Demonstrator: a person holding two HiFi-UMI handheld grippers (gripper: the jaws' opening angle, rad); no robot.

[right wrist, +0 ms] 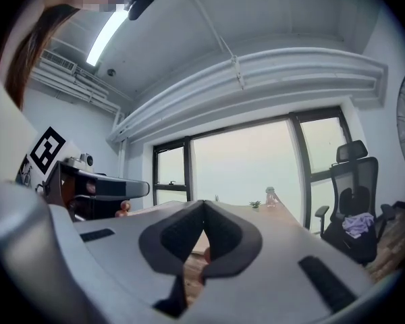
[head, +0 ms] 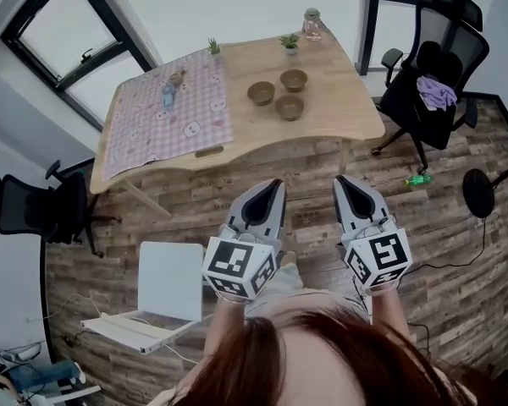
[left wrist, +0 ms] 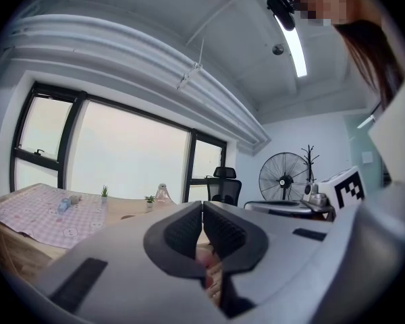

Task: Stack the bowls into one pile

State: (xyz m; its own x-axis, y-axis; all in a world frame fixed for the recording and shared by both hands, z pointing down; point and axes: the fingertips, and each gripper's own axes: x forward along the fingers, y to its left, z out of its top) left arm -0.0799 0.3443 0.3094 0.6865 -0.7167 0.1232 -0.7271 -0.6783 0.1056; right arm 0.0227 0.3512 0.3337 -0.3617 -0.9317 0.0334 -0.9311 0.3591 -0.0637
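Three brown bowls stand apart on the wooden table (head: 339,121) in the head view: one at the left (head: 261,93), one at the back (head: 294,79), one nearest me (head: 289,107). My left gripper (head: 278,182) and right gripper (head: 339,178) hang over the floor well short of the table, both shut with nothing between the jaws. In the left gripper view the shut jaws of the left gripper (left wrist: 202,204) touch at the tips. The right gripper (right wrist: 203,202) looks the same in the right gripper view. Neither gripper view shows the bowls clearly.
A pink checked cloth (head: 173,117) covers the table's left half, with a small bottle (head: 168,96) on it. Two small plants (head: 290,43) and a glass jar (head: 311,25) stand at the far edge. Office chairs (head: 432,74) flank the table; a white laptop (head: 165,282) lies on the floor.
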